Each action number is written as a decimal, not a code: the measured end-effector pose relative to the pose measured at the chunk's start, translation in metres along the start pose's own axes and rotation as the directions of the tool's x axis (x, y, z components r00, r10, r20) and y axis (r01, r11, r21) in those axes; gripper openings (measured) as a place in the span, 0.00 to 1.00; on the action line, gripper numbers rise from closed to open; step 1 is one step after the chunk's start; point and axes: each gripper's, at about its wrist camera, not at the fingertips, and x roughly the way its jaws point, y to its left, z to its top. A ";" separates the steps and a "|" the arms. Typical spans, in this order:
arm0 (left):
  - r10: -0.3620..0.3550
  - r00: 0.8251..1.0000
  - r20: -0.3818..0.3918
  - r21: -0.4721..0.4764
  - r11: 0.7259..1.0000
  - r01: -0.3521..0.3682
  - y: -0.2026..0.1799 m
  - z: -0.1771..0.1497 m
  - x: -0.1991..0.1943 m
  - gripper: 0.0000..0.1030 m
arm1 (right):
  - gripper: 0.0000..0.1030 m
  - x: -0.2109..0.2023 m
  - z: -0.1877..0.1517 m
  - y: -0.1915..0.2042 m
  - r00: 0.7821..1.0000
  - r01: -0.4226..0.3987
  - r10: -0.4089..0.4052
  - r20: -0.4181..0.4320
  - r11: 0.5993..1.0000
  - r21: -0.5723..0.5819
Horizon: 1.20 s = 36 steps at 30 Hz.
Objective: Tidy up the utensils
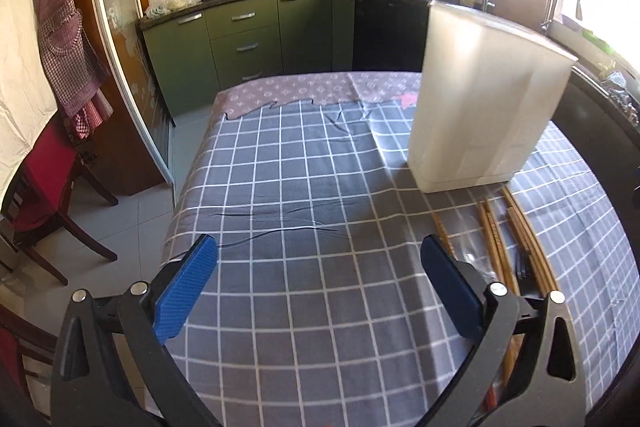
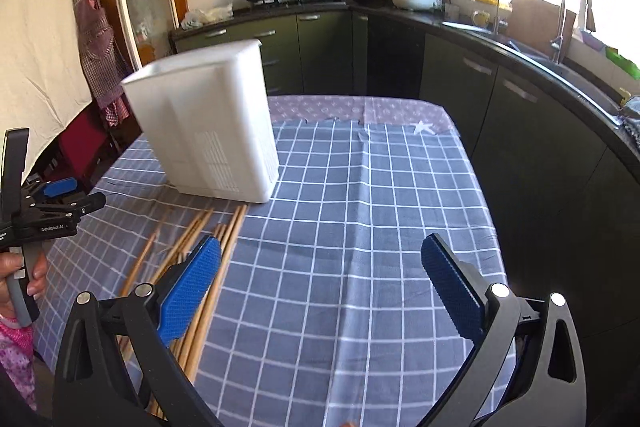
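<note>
Claw [image 2: 320, 259] gaping beside loose wooden chopsticks [image 2: 208, 267], white holder [image 2: 208, 131].

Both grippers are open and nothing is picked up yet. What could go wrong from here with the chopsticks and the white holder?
1. The wooden chopsticks lie bunched and overlapping on the checked tablecloth, so the right gripper may pinch several at once or scatter them.
2. The white utensil holder is tall and stands right beside the chopstick ends; a careless insertion could tip it.
3. The cloth is wrinkled near the left gripper; dragging could bunch it.
</note>
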 end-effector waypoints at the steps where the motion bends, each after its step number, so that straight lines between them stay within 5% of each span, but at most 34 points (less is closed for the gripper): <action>1: -0.005 1.000 0.029 -0.007 1.000 0.005 -0.001 -0.001 -0.017 0.94 | 0.96 -0.017 -0.002 0.005 1.000 0.001 -0.001 0.027 1.000 -0.011; 8: -0.033 0.984 0.172 -0.035 0.999 0.040 -0.011 -0.018 -0.122 0.94 | 0.96 -0.119 -0.019 0.030 0.983 -0.038 0.043 0.180 0.999 -0.035; 16: -0.055 0.955 0.291 -0.037 0.997 0.069 -0.023 -0.034 -0.198 0.94 | 0.96 -0.179 -0.029 0.055 0.961 -0.006 0.031 0.277 0.996 -0.088; 36: -0.046 0.954 0.297 -0.039 0.997 0.060 -0.023 -0.048 -0.216 0.94 | 0.96 -0.180 -0.032 0.052 0.961 0.012 0.005 0.276 0.998 -0.059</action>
